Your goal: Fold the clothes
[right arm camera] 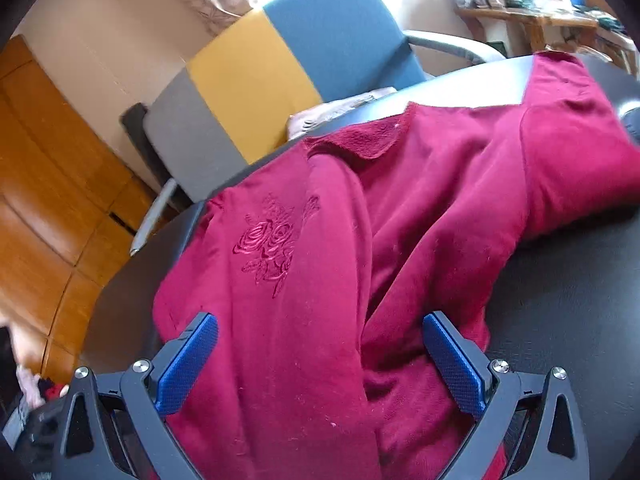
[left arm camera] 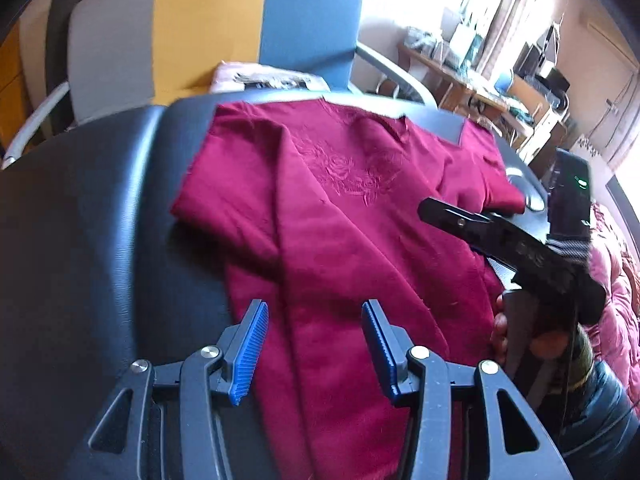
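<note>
Nearest, the left gripper (left arm camera: 316,350) is seen with jaws apart and nothing clamped, above a crimson sweater (left arm camera: 344,216); the right gripper (right arm camera: 320,368) is spread wider, likewise empty. The sweater, rose-embroidered, is laid rumpled on a black table (left arm camera: 92,240). Beyond is a colour-blocked armchair (left arm camera: 256,24).

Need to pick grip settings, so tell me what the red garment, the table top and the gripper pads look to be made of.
Red garment: soft knit, probably cotton or fleece; matte, linty, with a tone-on-tone embroidered rose.
Table top: black, looks like leather or vinyl; fine grain, soft sheen.
Left gripper pads: blue ribbed, likely rubber or plastic.
</note>
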The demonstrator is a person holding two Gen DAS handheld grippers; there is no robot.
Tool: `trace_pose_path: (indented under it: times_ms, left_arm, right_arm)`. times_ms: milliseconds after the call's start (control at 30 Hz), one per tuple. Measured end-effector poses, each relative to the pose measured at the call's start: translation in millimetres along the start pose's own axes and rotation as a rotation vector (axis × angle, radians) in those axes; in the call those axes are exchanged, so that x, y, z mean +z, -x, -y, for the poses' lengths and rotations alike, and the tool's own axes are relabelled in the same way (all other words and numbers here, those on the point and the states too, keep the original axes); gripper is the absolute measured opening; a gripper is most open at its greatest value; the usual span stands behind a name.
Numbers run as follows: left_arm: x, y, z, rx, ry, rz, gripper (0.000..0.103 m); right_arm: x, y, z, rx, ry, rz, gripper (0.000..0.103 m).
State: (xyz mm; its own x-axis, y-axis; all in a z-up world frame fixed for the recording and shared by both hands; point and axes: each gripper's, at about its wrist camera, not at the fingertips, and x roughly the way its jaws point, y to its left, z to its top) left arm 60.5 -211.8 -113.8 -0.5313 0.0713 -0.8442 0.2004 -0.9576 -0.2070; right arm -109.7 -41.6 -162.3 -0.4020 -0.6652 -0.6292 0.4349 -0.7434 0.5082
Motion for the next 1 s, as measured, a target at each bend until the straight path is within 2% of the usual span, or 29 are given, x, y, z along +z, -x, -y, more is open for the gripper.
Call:
trace_pose_path:
  times_ms: [233,300,333,433,533,700,767,933,1000]
  left_arm:
    - [7.5,-46.0,0.6,0.035,0.003,-0.075,0.046]
    - [3.2,-42.9,-2.4,0.04,0.002,-0.059,0.033]
    - [1.8,-41.4,-3.0,0.039,0.001,-0.061,0.02]
    - [1.3,-33.9,-8.0,0.036,0.021,-0.053,0.004]
    - [1.8,-19.5,-16.6,0.016,0.057,-0.03,0.003]
    - [0.9,28.6,-52.2,-0.047,0.161,0.048,0.003]
    - [-1.8,49.6,-73.4,-0.046,0.201,0.079,0.003]
    - [-12.8,99.7,-145.5,0.11,0.295,0.131,0.003]
    - [-12.6,107.7,-176.6,0.216,0.332,0.117,0.003]
  right_arm:
    - [-3.1,-4.2,2.4,0.044,-0.021,0.0,0.103]
    - [-4.2,-5.2,1.7,0.052,-0.027,0.006,0.103]
    - [-1.8,-4.0,2.1,0.055,-0.029,0.006,0.103]
    - [0.4,-4.1,-0.3,0.044,-0.019,0.0,0.103]
    - [-1.1,-5.8,-6.1,0.004,0.013,-0.011,0.103]
    - [-2.6,-9.1,-14.1,-0.044,0.05,-0.026,0.103]
    - [-3.6,-9.9,-16.4,-0.062,0.063,-0.032,0.103]
    - [-6.0,-11.9,-23.7,-0.108,0.097,-0.045,0.103]
    - [-7.1,-12.3,-25.9,-0.125,0.11,-0.051,0.103]
